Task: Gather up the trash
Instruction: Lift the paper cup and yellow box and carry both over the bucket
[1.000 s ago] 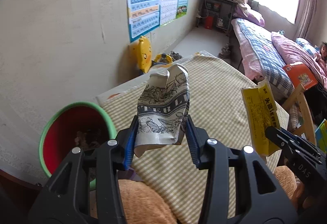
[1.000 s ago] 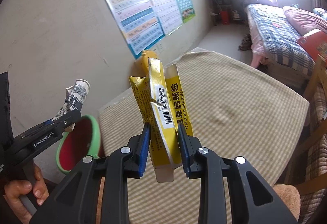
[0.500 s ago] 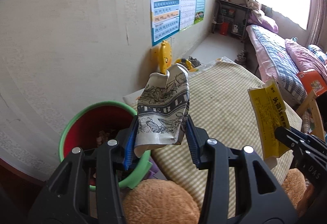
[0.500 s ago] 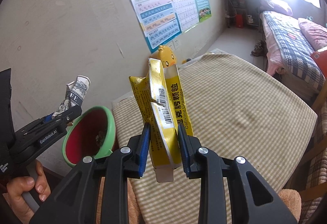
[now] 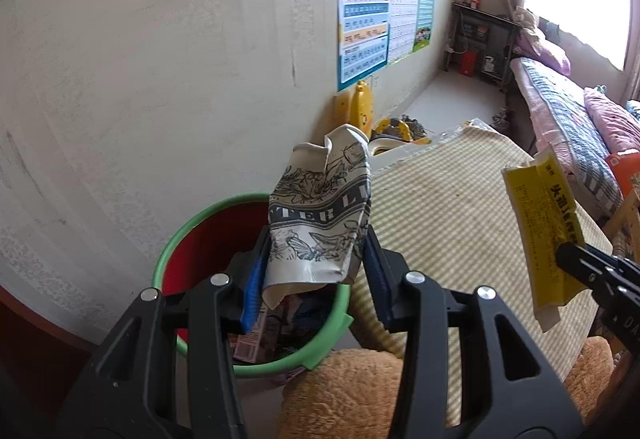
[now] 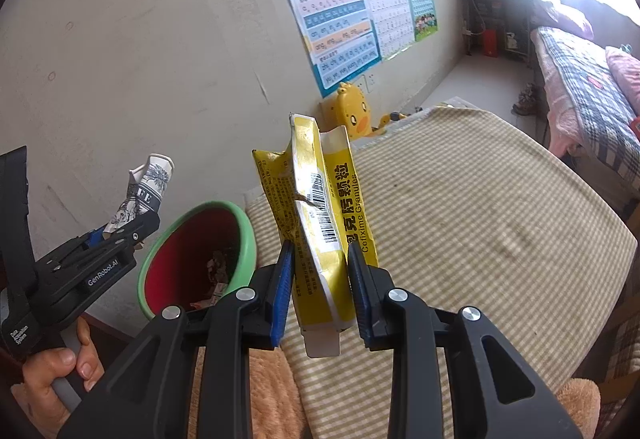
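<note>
From the left wrist view, we look along the left tool [image 5: 316, 271], its two blue-padded fingers clamped on a crushed paper cup [image 5: 320, 215] printed with black botanical drawings and lettering. The cup hangs over the near rim of a red bin with a green rim [image 5: 188, 235], which stands on the floor against the wall, just beside the worktop [image 5: 452, 223] with its checked cloth. Scraps of wrappers already lie in the bin. At the right edge the other tool holds a yellow medicine box [image 5: 540, 227] up above the cloth.

To do this step well, we judge that the cup should sit squarely over the red opening — not over the rim — before the fingers part, since crushed paper is light and could glance off the edge.

From the right wrist view, the right tool [image 6: 320, 279] is clamped on the flattened yellow box [image 6: 320, 219], barcode facing us, over the worktop [image 6: 500, 239] and to the right of the bin [image 6: 248, 235]. At the left, a hand [image 6: 52, 379] grips the other tool's handle, with the cup [image 6: 148, 187] held high beside the bin. Here, too, the box needs carrying left until it is over the opening, and we would keep the two tools apart so that neither knocks the other.
</note>
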`<move>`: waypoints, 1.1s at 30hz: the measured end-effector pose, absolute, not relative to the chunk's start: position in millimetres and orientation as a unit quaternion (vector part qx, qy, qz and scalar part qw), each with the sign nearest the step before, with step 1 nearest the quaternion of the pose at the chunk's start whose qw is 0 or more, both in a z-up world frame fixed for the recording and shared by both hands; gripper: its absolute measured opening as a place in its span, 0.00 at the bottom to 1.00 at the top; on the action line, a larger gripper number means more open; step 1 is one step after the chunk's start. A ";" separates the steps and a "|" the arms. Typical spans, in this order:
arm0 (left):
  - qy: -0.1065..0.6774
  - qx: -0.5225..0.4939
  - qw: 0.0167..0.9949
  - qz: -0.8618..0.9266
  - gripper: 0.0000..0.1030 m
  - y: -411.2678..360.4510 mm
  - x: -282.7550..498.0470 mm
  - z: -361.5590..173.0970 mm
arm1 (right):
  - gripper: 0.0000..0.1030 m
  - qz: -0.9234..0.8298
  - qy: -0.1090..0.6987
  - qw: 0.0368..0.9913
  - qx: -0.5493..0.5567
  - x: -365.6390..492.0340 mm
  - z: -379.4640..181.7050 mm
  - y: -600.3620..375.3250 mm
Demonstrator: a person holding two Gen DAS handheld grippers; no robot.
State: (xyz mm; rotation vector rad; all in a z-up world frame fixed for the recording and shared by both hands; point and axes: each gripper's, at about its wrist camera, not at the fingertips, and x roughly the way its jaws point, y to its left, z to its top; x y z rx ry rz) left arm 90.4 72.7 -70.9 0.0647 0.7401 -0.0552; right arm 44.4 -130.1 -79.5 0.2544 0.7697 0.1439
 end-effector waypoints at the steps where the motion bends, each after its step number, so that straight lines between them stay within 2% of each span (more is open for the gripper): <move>1: 0.363 0.030 0.931 -0.024 0.41 76.3 91.0 -71.6 | 0.26 0.072 0.374 0.916 0.122 44.5 -79.0 -127.9; 33: 0.396 -0.010 0.917 0.048 0.41 157.6 103.9 -98.1 | 0.26 0.142 0.419 0.893 0.087 84.7 -96.9 -52.2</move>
